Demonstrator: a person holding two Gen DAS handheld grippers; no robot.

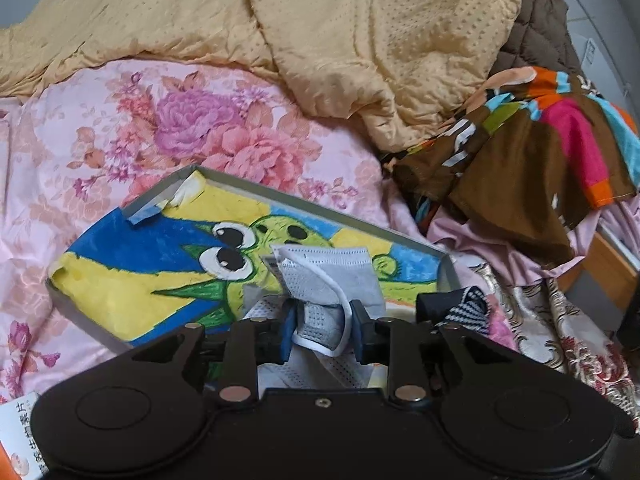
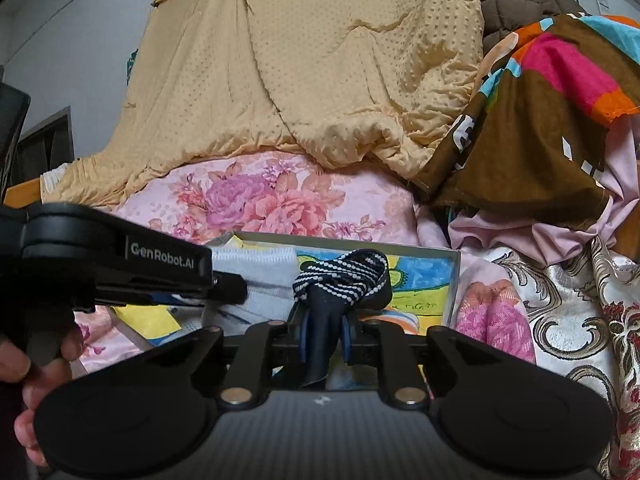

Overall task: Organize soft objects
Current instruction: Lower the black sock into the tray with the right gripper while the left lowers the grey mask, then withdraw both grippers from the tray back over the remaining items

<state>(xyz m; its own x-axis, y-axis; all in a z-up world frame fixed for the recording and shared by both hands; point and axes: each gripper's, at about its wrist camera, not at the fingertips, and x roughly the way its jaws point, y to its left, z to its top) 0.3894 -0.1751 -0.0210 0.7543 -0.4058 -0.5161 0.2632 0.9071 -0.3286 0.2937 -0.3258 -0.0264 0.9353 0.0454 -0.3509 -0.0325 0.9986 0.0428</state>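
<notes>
Fingers: left gripper point(image 1: 322, 330) pinched on the grey face mask point(image 1: 332, 276), pads against its lower edge, white ear loop point(image 1: 340, 292) curling round the right pad; right gripper point(image 2: 324, 338) clamped on the dark sock point(image 2: 340, 280), navy stem squeezed between blue pads.
Key relation: both bundles poke forward out of the jaws and hang over the near end of the shallow tray point(image 1: 248, 186) — tray directly ahead and below, long axis running away to the right; left gripper at the tray's left half, right gripper at its right, each nearest its own load.
Bedding: tan quilt point(image 1: 360, 40) — dimpled, puffy, heaped at the back; pink floral sheet point(image 1: 192, 128) — smooth, satiny, under the tray.
Clutter right: brown patchwork cloth point(image 1: 540, 152), limp and crumpled.
Tray: thin grey card walls, liner printed with a cartoon in yellow, blue and green point(image 1: 160, 264).
Mask: pleated, perforated weave, flat and light.
Sock: knit, white-dotted cuff folded in a knot, floppy.
Judged next: spread pads, drop both inside the walls.
</notes>
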